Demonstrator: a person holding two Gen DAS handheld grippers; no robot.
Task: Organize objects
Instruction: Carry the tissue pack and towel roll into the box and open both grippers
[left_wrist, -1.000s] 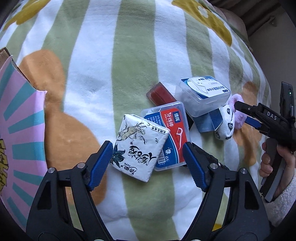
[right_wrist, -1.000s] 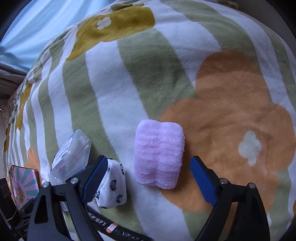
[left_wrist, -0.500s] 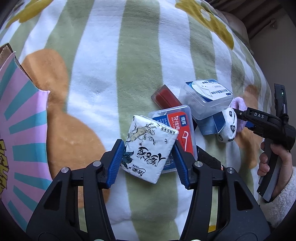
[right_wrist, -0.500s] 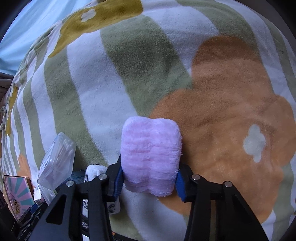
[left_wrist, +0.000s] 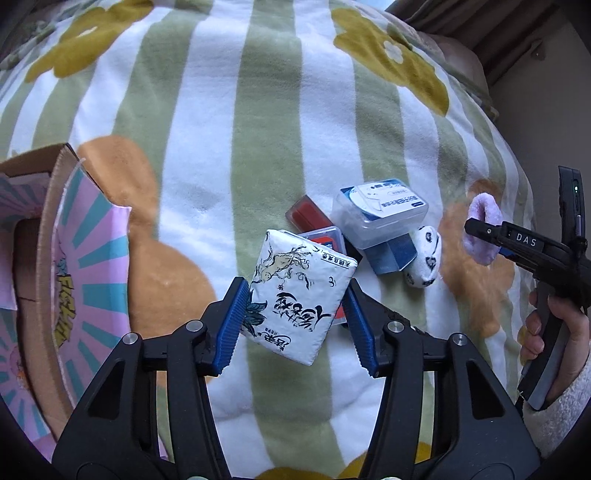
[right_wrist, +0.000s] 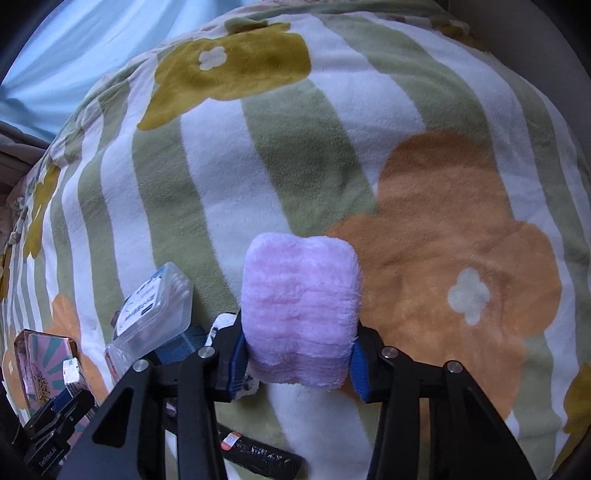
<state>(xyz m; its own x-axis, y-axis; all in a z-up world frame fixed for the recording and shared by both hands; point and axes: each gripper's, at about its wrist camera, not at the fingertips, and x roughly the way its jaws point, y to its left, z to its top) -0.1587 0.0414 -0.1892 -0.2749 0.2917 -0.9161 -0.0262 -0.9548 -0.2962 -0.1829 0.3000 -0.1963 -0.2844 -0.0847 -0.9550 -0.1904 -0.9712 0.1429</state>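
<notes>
My left gripper (left_wrist: 295, 310) is shut on a white tissue pack (left_wrist: 299, 295) printed with black ink drawings, and the pack hangs above the striped blanket (left_wrist: 258, 110). The blue pads press its two sides. My right gripper (right_wrist: 299, 343) is shut on a fluffy pink cloth roll (right_wrist: 299, 299), which is off the blanket too. In the left wrist view that same gripper (left_wrist: 480, 230) shows at the right with the pink roll (left_wrist: 484, 218) at its tip, a hand on its handle.
A clear swab box (left_wrist: 380, 218), a red-blue floss box (left_wrist: 325, 236), a red slab (left_wrist: 308, 214), a blue box (left_wrist: 391, 254) and a black-and-white sock roll (left_wrist: 426, 258) lie clustered on the blanket. An open cardboard box (left_wrist: 74, 277) with a pink sunburst flap stands at left. A black bar (right_wrist: 258, 454) lies near me.
Both grippers went from open around their items to shut on them, then rose. The tissue pack and the pink roll have come up off the blanket.
</notes>
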